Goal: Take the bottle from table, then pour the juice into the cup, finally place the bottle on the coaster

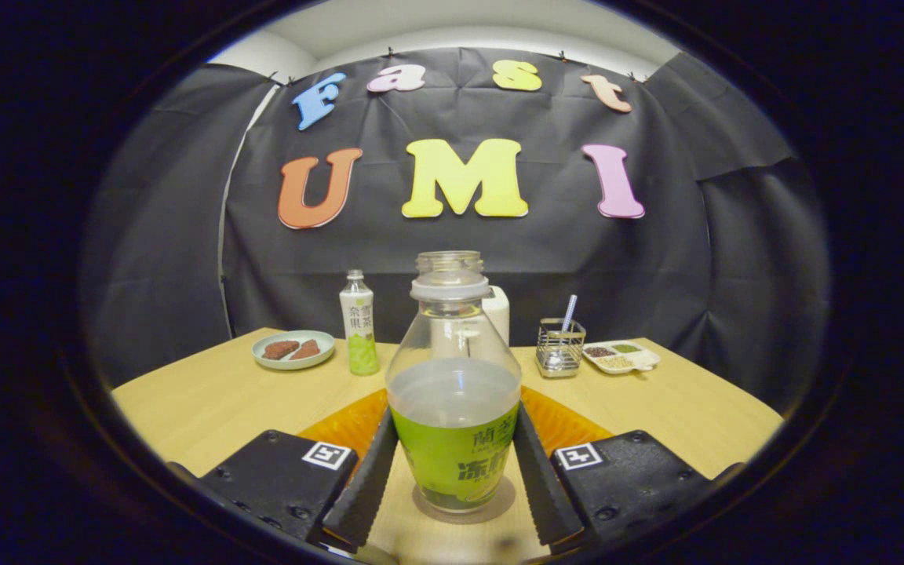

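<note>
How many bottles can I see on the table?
2. One open bottle stands upright between the gripper's fingers, which press on its sides. A smaller capped bottle stands further back, beside the plate. Others may be hidden behind the near bottle.

1. Even, moderately bright light from overhead; the table (209,408) beyond the fingers is well lit.
2. The bottle (453,392) between the fingers is sharp, with small highlights on its clear shoulder and a soft shadow at its base.
3. Fisheye bending curves the table's far edge.
4. The fingers (366,486) are dark, slightly soft.
</note>
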